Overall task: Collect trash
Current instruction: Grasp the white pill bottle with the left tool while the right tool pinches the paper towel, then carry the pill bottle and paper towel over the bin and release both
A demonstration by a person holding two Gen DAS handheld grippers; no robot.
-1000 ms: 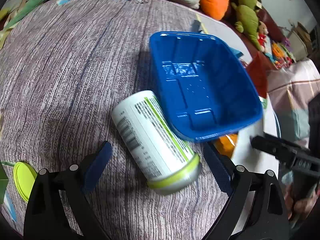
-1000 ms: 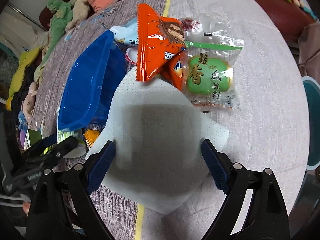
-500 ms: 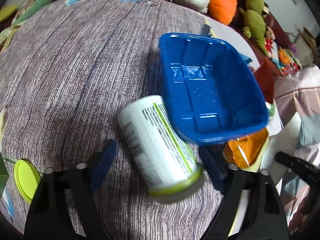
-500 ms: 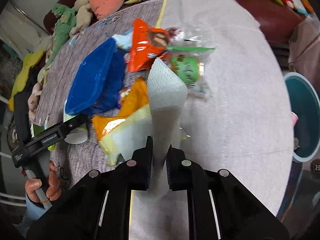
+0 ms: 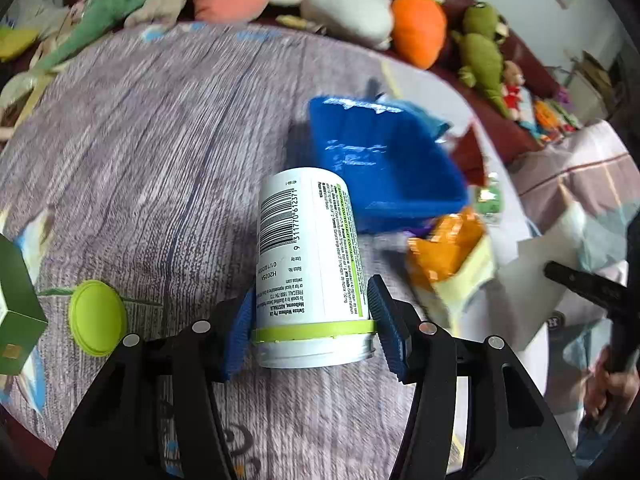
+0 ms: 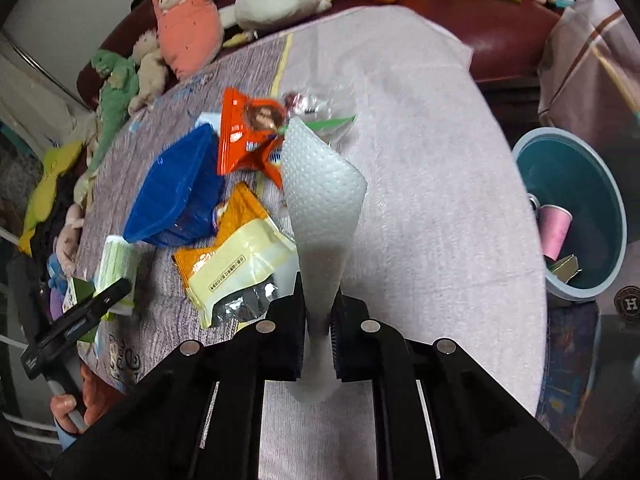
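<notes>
My left gripper [image 5: 312, 330] has just been closing; its jaws clamp the white bottle [image 5: 310, 256] near its neck. My right gripper [image 6: 318, 336] pinches the paper towel [image 6: 322, 216], bound for the bin [image 6: 576, 216] at three o'clock.

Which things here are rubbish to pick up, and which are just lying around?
For the job:
- white bottle, clamped in the left gripper
- white tissue, pinched in the right gripper
- orange snack wrapper
- yellow packet
- teal bin

Just lying about:
- soft toys, like the orange carrot
- blue tray
</notes>
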